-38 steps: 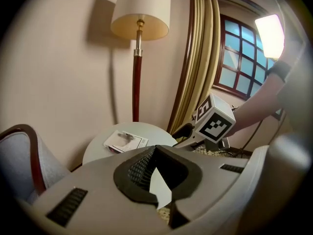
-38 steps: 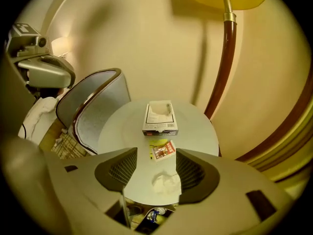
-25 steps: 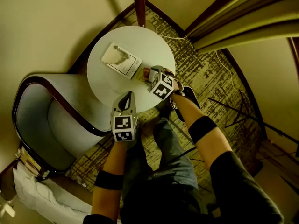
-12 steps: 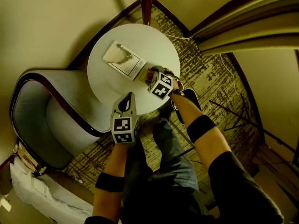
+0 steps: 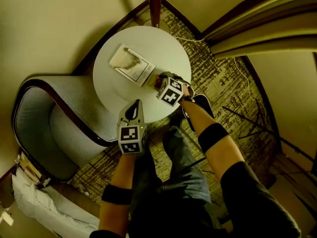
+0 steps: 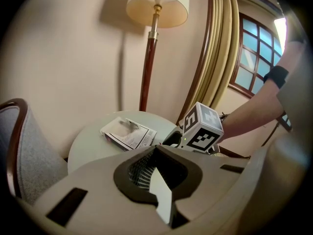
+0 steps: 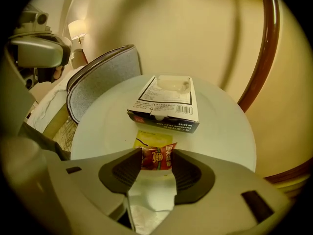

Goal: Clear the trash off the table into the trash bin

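Observation:
A small red snack packet lies on the round white table, partly over a yellow wrapper. My right gripper points steeply down at it. Its jaws have just been closing, and both pads now touch the packet's sides. Just beyond lies a flat white and black carton, also visible in the head view as the carton. In that view the right gripper hides the packet. My left gripper hovers shut and holding nothing over the table's near edge. No trash bin is in view.
A grey armchair with a dark wooden rim stands left of the table. A floor lamp's wooden pole rises behind the table, against the wall. Curtains hang at the right. Patterned carpet surrounds the table.
The head view has shifted slightly. The right gripper has edged a little lower and closer to the carton. The left gripper has stayed where it was.

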Demonstrator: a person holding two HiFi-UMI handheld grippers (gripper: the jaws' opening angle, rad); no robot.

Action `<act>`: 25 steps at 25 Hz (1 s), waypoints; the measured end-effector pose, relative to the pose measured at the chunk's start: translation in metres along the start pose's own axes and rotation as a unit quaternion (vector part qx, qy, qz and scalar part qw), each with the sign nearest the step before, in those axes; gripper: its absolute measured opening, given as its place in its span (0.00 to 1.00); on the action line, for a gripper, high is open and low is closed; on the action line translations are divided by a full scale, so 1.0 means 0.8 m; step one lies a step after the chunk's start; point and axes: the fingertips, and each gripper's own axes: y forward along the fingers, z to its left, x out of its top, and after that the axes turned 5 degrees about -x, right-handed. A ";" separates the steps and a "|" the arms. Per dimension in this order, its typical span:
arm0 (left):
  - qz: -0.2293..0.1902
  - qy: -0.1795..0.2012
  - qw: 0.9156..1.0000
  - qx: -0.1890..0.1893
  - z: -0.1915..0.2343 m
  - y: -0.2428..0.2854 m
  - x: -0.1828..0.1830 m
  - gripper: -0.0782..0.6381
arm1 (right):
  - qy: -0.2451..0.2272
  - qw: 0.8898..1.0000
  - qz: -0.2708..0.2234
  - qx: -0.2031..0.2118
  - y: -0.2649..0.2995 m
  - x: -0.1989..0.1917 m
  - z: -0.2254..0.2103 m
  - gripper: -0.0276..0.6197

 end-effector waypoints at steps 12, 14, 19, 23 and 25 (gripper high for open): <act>-0.007 0.002 1.000 0.002 -0.006 -0.015 0.010 0.11 | 0.012 0.999 -0.016 -0.025 -0.028 0.020 -0.009 0.15; -0.009 0.003 1.000 0.004 -0.007 -0.024 0.013 0.11 | 0.016 0.999 -0.020 -0.031 -0.041 0.024 -0.007 0.14; -0.018 0.005 1.000 0.004 -0.011 -0.049 0.028 0.11 | 0.024 0.998 -0.034 -0.047 -0.079 0.041 -0.008 0.12; -0.022 0.010 1.000 0.004 -0.017 -0.071 0.039 0.11 | 0.027 0.997 -0.046 -0.059 -0.119 0.056 -0.004 0.12; -0.026 0.020 0.999 0.010 -0.013 -0.083 0.037 0.11 | 0.027 0.996 -0.059 -0.067 -0.146 0.071 0.000 0.11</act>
